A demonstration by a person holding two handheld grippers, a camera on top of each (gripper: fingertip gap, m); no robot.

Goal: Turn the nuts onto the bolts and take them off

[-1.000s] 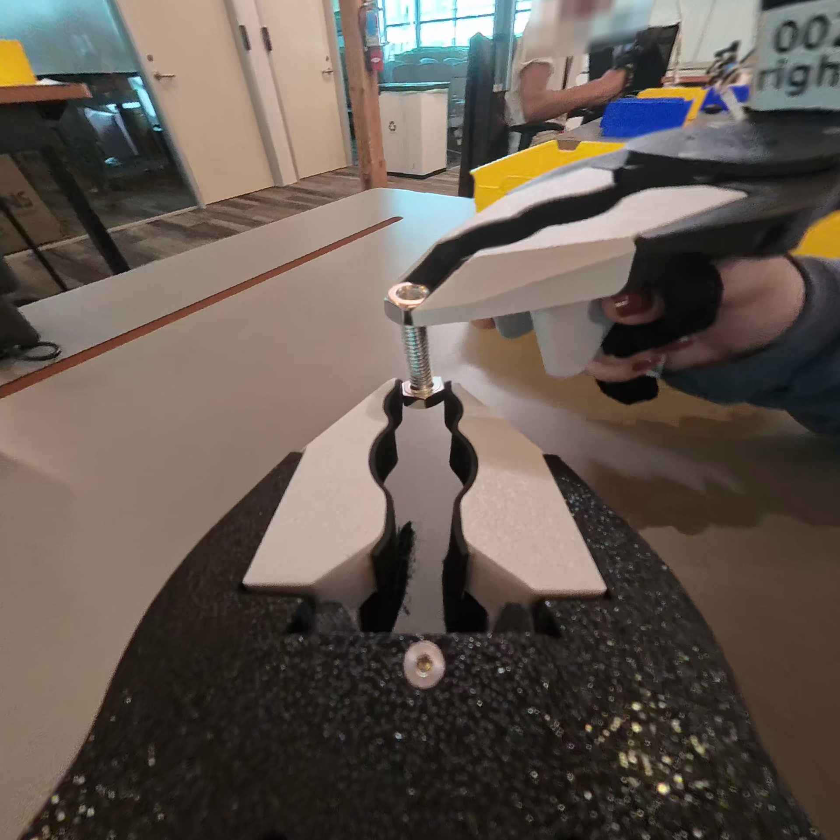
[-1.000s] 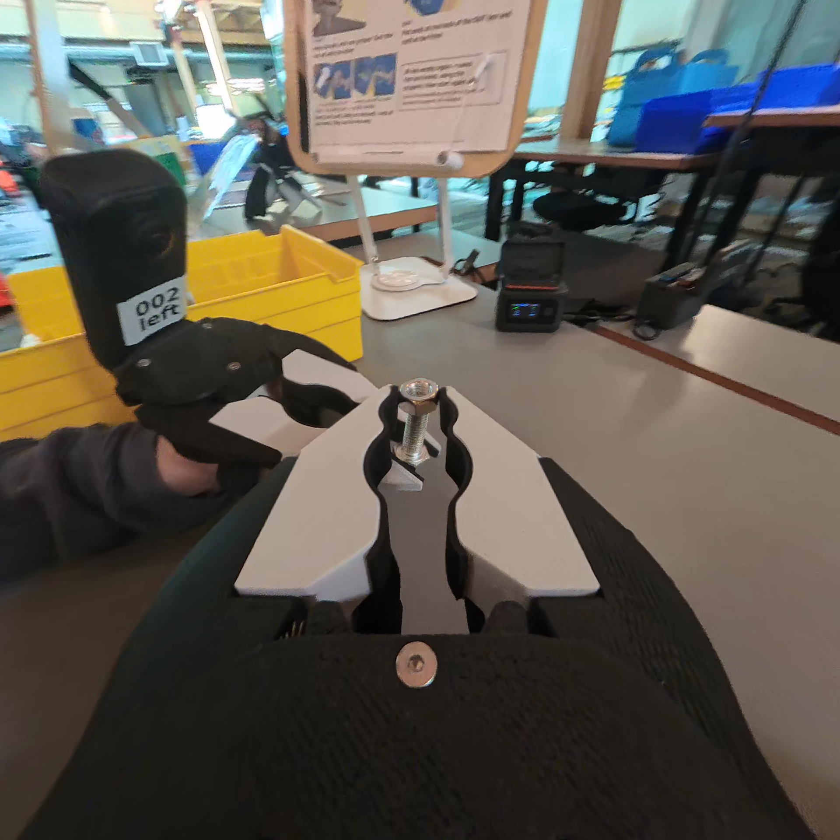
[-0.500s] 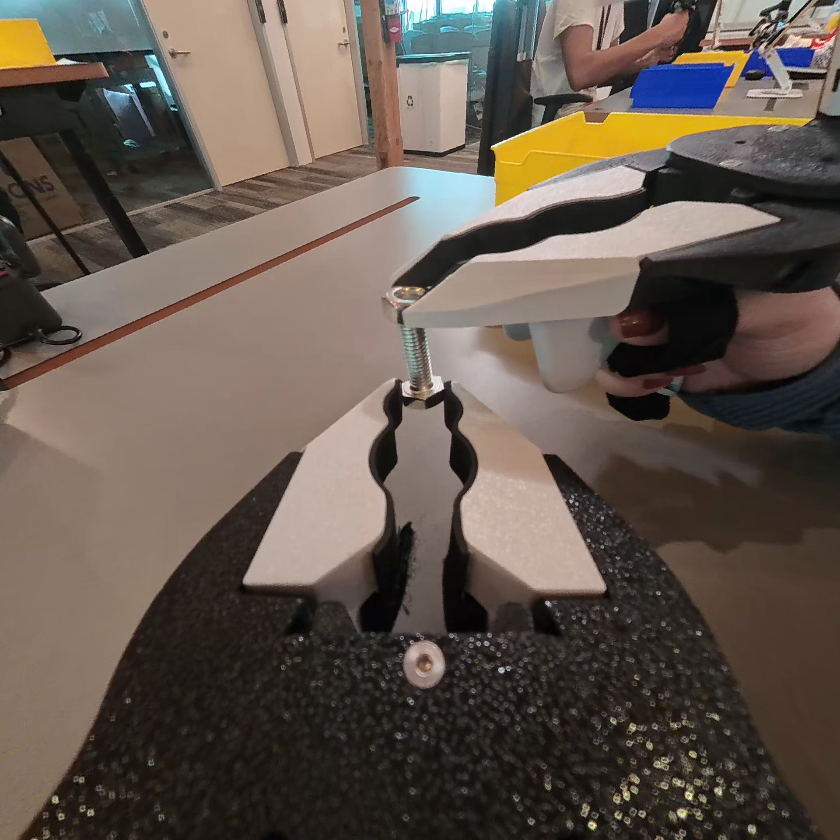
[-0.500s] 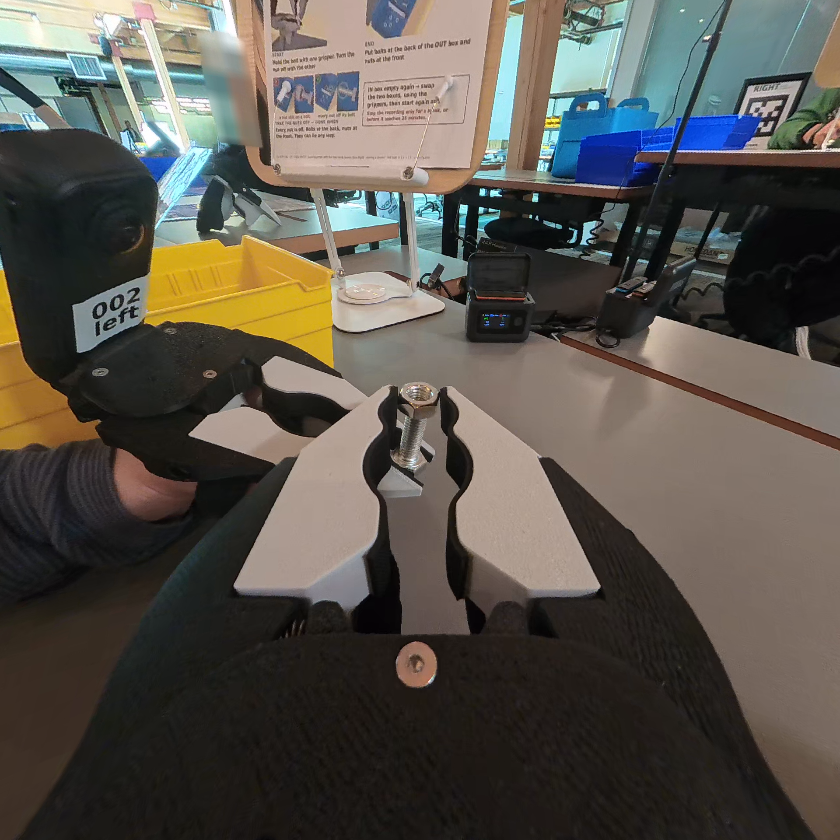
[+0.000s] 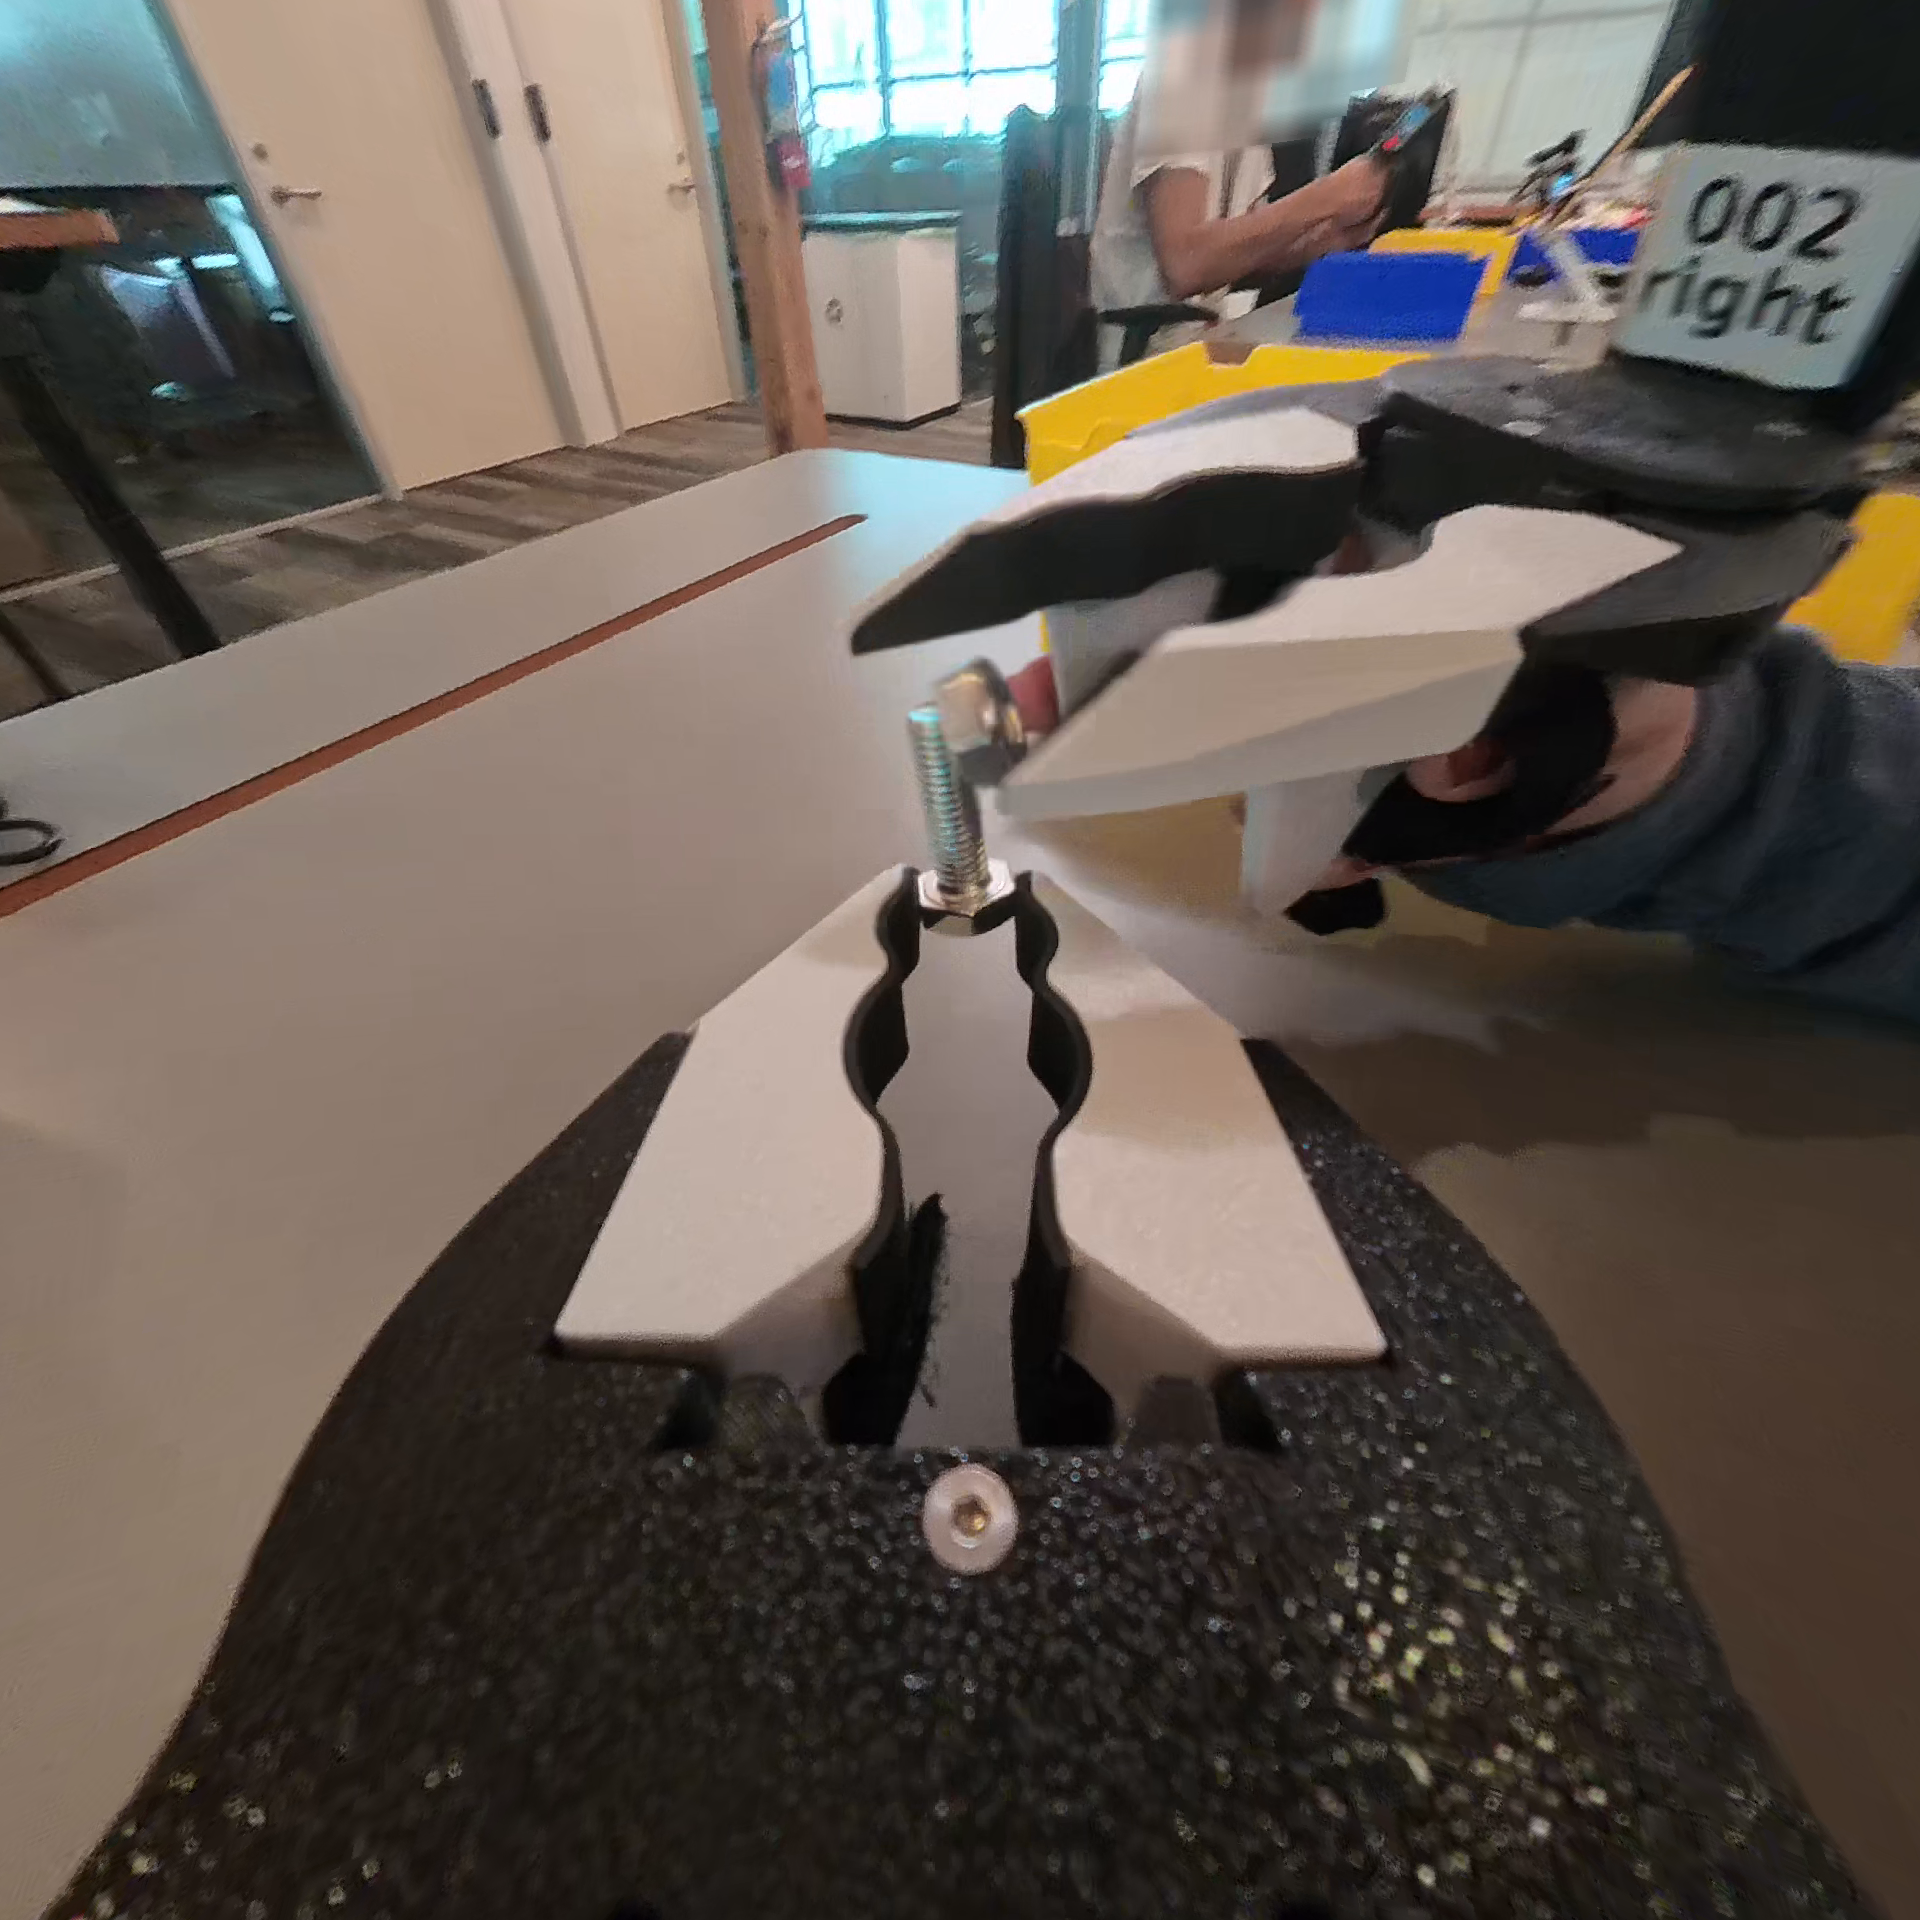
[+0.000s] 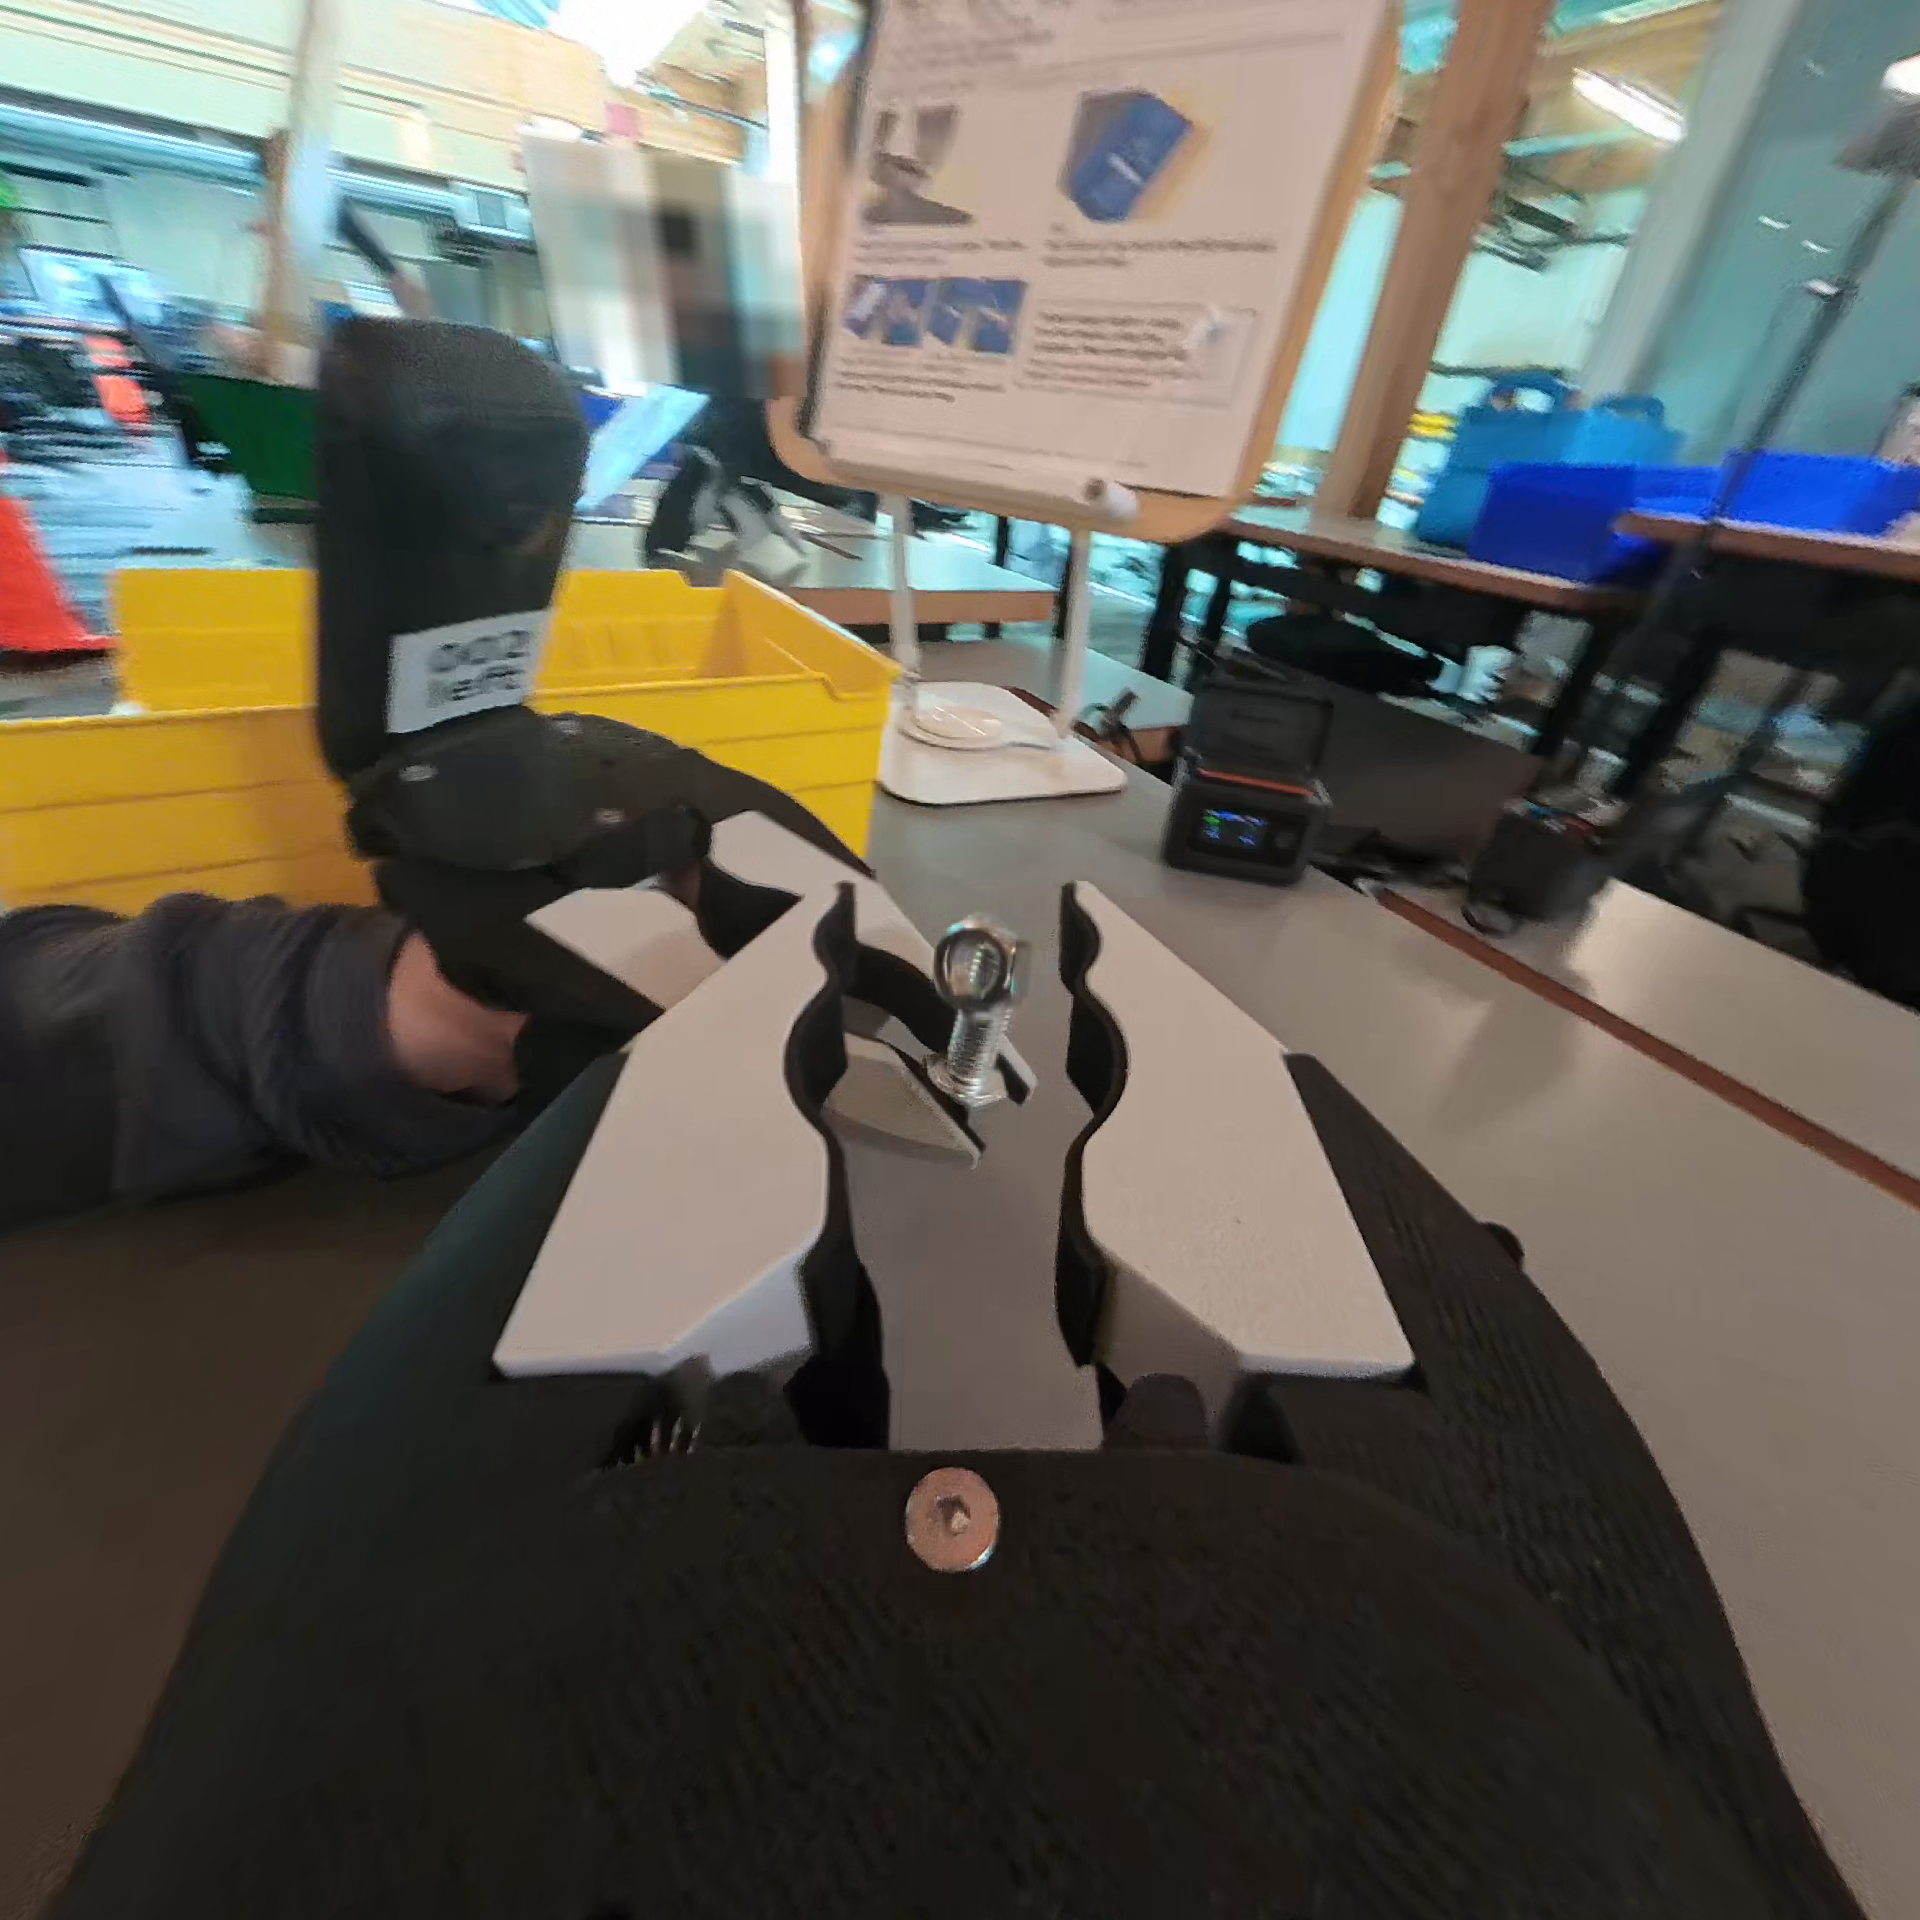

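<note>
At the near end of the grey worktable (image 5: 312, 1039), the left gripper (image 5: 961, 896) is clamped tight on the hex head of a zinc-plated bolt (image 5: 948, 821), holding it threads-up. A hex nut (image 5: 977, 717) sits cocked at the very tip of those threads, seemingly just free of them or barely caught. Just beyond the bolt, the right gripper (image 6: 956, 925) stands spread wide and empty, its fingers either side of the nut without touching it. Doing this step well likely means keeping the bolt steady and upright, closing squarely on the nut's flats and lifting straight along the bolt's axis, since a tilted nut could drop. Behind the bolt, a yellow parts bin (image 6: 727, 686) waits; farther back stands an instruction board (image 6: 1081, 249).
</note>
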